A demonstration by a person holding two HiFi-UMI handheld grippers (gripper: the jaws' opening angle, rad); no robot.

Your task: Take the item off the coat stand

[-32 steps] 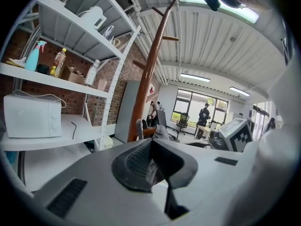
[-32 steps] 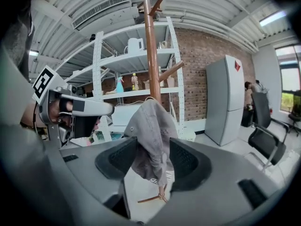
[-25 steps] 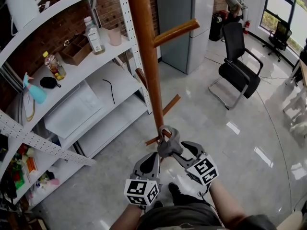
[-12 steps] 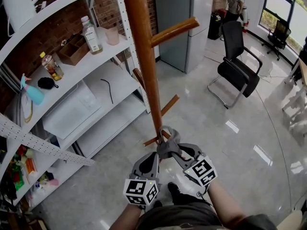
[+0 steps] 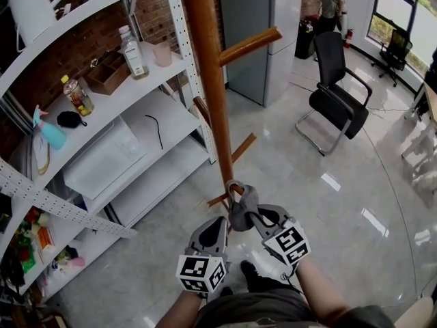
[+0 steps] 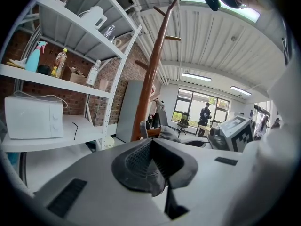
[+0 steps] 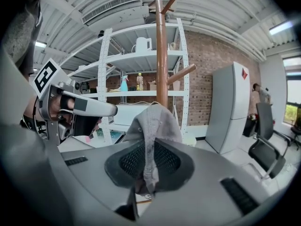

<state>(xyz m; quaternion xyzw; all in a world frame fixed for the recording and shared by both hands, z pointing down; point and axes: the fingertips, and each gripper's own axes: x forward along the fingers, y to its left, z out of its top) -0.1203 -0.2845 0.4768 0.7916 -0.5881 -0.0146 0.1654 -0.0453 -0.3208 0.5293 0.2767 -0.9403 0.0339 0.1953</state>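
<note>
My right gripper was closing its jaws on the grey cloth, already between the pads. The cloth hung on the low peg of the coat stand, just ahead. The peg seemed to slant up toward me, so I judged lifting up and back best, with open floor to the right. My left gripper sat clenched and empty alongside.

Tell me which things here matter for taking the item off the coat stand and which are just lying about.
Job in hand: grey fabric item; brown wooden coat stand it hangs on; right gripper, jaws closing with the fabric between them.
Lying about: white metal shelving unit; white microwave; black office chair.
</note>
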